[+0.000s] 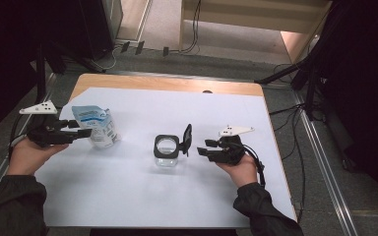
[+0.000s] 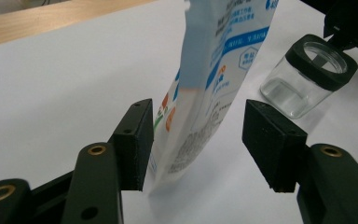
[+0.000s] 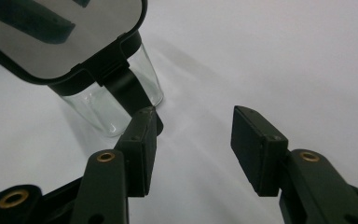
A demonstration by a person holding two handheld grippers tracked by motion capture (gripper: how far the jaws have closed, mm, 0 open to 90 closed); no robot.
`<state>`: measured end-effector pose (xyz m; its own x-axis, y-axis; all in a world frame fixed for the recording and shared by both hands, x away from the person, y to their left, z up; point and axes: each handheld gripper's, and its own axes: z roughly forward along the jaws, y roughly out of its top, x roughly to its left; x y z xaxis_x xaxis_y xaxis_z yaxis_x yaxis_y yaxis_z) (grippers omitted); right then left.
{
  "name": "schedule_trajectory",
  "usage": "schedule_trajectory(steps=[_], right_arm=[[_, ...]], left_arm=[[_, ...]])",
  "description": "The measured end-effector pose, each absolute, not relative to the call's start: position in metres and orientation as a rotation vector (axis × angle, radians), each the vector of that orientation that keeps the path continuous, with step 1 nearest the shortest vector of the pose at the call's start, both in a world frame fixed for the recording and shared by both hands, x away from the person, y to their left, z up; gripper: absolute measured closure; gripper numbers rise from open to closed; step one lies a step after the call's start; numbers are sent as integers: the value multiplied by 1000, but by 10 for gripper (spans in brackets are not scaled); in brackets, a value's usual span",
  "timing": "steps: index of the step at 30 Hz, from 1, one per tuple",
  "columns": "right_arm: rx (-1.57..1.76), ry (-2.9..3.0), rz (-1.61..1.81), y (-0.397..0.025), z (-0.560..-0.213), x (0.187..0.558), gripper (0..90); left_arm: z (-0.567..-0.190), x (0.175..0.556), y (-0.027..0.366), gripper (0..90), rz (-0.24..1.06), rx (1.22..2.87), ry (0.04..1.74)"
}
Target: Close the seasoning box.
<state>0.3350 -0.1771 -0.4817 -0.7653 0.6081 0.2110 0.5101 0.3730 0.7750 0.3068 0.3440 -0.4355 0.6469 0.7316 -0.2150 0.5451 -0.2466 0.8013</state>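
The left gripper (image 2: 196, 140) is spread around a standing pouch (image 2: 209, 79) at the table's (image 1: 128, 196) left. The right gripper (image 3: 191, 144), also spread, sits just right of the open-lidded glass jar (image 1: 167, 152) at centre.

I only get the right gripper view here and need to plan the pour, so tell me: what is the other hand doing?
Observer: The left tool is at a blue-and-white printed plastic pouch standing on the white sheet; its jaws are open on either side of the pouch, not clamped.
Operator: Where is that pouch from my jar?
Observer: In the high view it stands apart from the clear glass jar with the black square collar, on the person's left.
Operator: Is the jar's mouth free?
Observer: Yes; the black hinged lid stands up at the jar's right edge, and the jar looks empty. The right tool is open beside that lid.
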Motion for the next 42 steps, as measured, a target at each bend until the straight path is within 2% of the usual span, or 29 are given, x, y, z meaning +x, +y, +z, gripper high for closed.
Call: schedule_trajectory(steps=[4,9,18,21,24,25,36,42], right_arm=[[1029,2505,1359,-178,-483,330,517],[1042,2515,1342,-180,-485,322,509],[1039,2493,1349,-186,-485,313,502],[1044,2499,1353,-187,-486,311,514],[1047,2511,1361,-186,-485,309,520],[1037,2516,1364,-185,-485,307,520],[978,2497,1424,-180,-475,293,533],[942,2501,1474,-169,-467,278,594]], left_arm=[[-437,315,342,482,244,1916,958],[-436,324,339,585,255,1941,893],[-435,333,338,704,191,1959,798],[-436,335,337,793,186,1957,791],[-436,335,336,840,198,1962,784],[-435,335,335,887,198,1963,780],[-424,336,322,900,199,1944,877],[-411,333,316,900,184,1915,890]])
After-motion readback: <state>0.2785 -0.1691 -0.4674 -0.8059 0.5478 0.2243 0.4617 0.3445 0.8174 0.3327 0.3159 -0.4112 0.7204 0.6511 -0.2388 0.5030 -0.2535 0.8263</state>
